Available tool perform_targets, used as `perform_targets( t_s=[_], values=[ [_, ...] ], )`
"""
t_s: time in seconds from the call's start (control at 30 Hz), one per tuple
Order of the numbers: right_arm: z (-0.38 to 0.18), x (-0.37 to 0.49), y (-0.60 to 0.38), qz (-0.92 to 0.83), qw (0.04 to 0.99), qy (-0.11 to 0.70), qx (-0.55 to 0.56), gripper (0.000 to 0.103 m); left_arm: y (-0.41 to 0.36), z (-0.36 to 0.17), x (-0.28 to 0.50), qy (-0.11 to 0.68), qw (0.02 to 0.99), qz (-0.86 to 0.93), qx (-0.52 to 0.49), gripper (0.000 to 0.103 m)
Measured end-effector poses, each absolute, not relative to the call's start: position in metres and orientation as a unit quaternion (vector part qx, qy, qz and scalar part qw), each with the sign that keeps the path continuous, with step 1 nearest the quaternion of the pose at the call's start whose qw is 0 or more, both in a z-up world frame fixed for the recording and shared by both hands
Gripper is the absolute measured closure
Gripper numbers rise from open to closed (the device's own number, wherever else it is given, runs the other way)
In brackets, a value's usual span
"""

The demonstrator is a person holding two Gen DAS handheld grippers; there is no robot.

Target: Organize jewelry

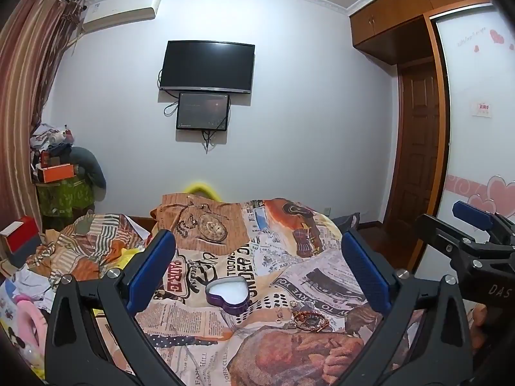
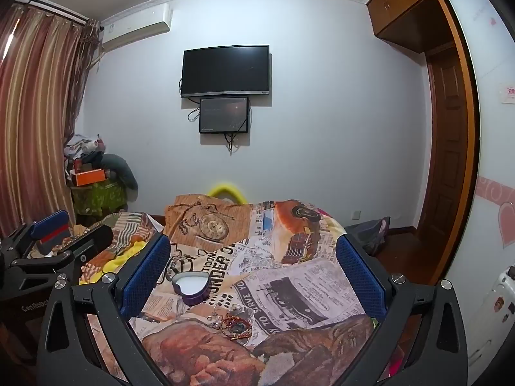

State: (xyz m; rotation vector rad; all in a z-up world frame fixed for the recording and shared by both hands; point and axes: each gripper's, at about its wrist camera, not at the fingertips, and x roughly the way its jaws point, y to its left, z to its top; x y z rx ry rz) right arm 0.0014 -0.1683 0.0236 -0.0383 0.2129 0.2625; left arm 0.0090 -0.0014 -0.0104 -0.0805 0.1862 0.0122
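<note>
1. A bed (image 1: 283,289) is covered with a quilt (image 2: 289,276) that has newspaper pictures on it.
2. A purple heart box (image 1: 228,295) sits open on the quilt. It is white inside.
3. The left tongs (image 1: 257,267) are spread wide, with the box seen between their blue pads (image 1: 151,267). They hold nothing.
4. The right tongs (image 2: 254,273) are spread wide too, and they hold nothing.
5. The jewelry (image 1: 309,320) lies in a small heap on the quilt, just right of the box and nearer to the camera. It looks like a red and gold bracelet.
6. A few small shiny bits (image 1: 280,315) lie between the box and the bracelet. They are too small to tell what they are.
7. In the right view the box (image 2: 190,288) is near the left pad, and the jewelry (image 2: 236,325) is just below and right of it.
8. Far behind the box, a black TV (image 1: 207,66) hangs on the wall. A smaller screen (image 1: 202,111) hangs just under it.
9. Left of the box, far back in the corner, is a pile with an orange carton (image 1: 59,172) on it.
10. Right of the box, far back, is a brown door (image 1: 418,148).
</note>
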Motion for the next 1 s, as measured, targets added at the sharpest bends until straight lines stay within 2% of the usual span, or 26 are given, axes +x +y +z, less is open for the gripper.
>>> perform_targets(
  t_s=[1.0],
  values=[
    [0.0212, 0.0056, -0.169, 0.133, 0.984, 0.115, -0.021, 0.001, -0.0013, -0.0043, 0.014, 0.096, 0.994, 0.004, -0.043, 0.0]
  ],
)
